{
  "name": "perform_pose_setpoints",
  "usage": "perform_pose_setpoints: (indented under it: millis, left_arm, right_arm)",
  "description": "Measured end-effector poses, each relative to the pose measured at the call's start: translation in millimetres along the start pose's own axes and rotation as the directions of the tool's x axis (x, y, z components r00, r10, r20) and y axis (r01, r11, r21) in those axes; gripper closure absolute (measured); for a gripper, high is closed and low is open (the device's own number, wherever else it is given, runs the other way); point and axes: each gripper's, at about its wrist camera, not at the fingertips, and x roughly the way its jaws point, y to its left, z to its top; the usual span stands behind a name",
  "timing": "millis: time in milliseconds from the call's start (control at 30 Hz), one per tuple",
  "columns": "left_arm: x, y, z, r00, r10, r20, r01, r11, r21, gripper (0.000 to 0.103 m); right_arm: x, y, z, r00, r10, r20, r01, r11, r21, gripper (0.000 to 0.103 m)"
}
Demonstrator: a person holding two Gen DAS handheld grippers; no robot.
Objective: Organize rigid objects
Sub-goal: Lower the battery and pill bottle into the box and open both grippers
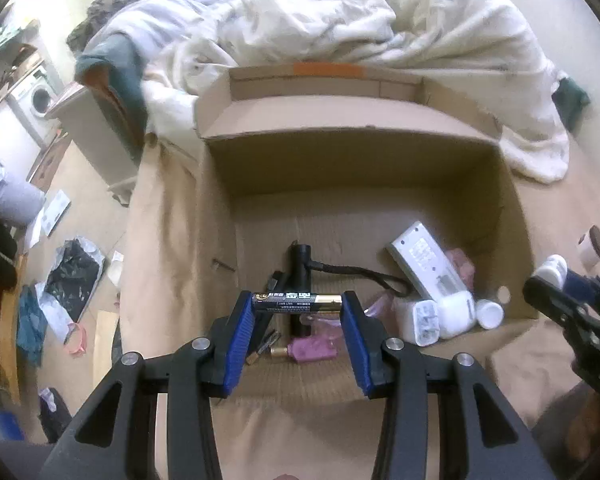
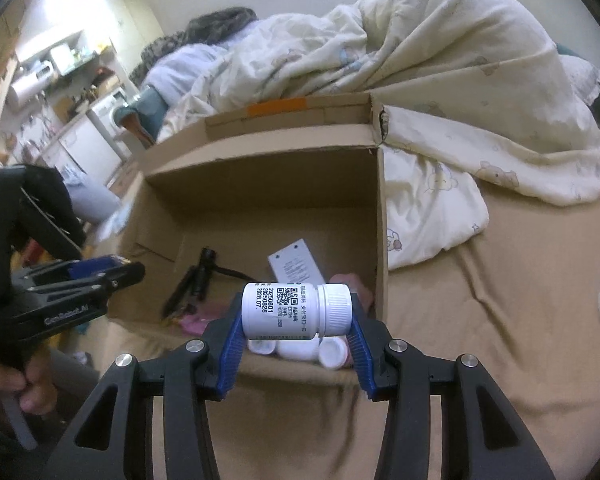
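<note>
Both hands were loaded over the cardboard box (image 1: 364,184), which sat open on the bed with a rumpled duvet (image 2: 440,64) behind it.

Left gripper (image 1: 297,303): clenched on a battery (image 1: 296,302), held crosswise by its two ends between the blue pads (image 1: 242,344). It hung above the near left part of the box floor, over a black flashlight (image 1: 300,276) with a cord and a small pink item (image 1: 310,350).

Right gripper (image 2: 296,312): clamped on a white pill bottle (image 2: 296,311), lying sideways, base against one pad and cap against the other. It was poised above the near right corner, where other white bottles (image 2: 324,352) and a white remote (image 2: 296,264) already lay. A white charger block (image 1: 420,320) sat there too.

Step in hand, as I judged it: dropping each piece into the box beside its like.

Notes on doing it well:
- The battery was gripped end to end, a slippery hold. Lower it near the floor before releasing, or it will likely roll or bounce.
- Keep the bottle level and set it by the other bottles, clear of the remote.
- The two grippers stood close. Release one at a time to avoid a clash.
- Stay inside the near wall. The bed beneath looked soft, so a knock could tilt the box.
</note>
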Motion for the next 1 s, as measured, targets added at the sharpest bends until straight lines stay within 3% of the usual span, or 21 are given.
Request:
perform_pose_setpoints:
  millis: [333, 600, 700, 767, 833, 1000]
  left_arm:
    - [44.1, -10.8, -0.6, 0.998, 0.025, -0.062, -0.023, 0.999, 0.037, 0.063]
    - [58.8, -8.0, -1.2, 0.994, 0.049, -0.101, -0.047, 0.999, 0.026, 0.062]
    - [55.7, -7.4, -0.3, 0.992, 0.075, -0.097, -0.072, 0.997, 0.032, 0.026]
    - [48.6, -7.8, 0.5, 0.995, 0.048, -0.084, -0.046, 0.998, 0.03, 0.02]
    - [38.3, -9.0, 1.4, 0.997, 0.05, -0.065, -0.048, 0.998, 0.033, 0.005]
    - [8.4, -4.4, 1.4, 1.0, 0.016, -0.008, -0.015, 1.0, 0.02, 0.002]
  right_arm:
    - [32.5, -8.3, 0.0, 0.997, -0.011, -0.072, 0.014, 0.999, 0.04, 0.054]
    - [32.2, -6.9, -0.2, 0.998, 0.017, -0.068, -0.014, 0.999, 0.047, 0.053]
    - [28.9, -6.7, 0.2, 0.997, 0.063, -0.049, -0.06, 0.997, 0.056, 0.039]
    - [23.4, -5.0, 1.3, 0.998, 0.063, -0.017, -0.062, 0.997, 0.052, 0.028]
    - [16.7, -3.4, 2.8, 0.998, 0.056, 0.02, -0.057, 0.997, 0.046, 0.003]
    - [3.0, -11.3, 6.4, 0.994, 0.059, 0.089, -0.067, 0.994, 0.091, 0.0]
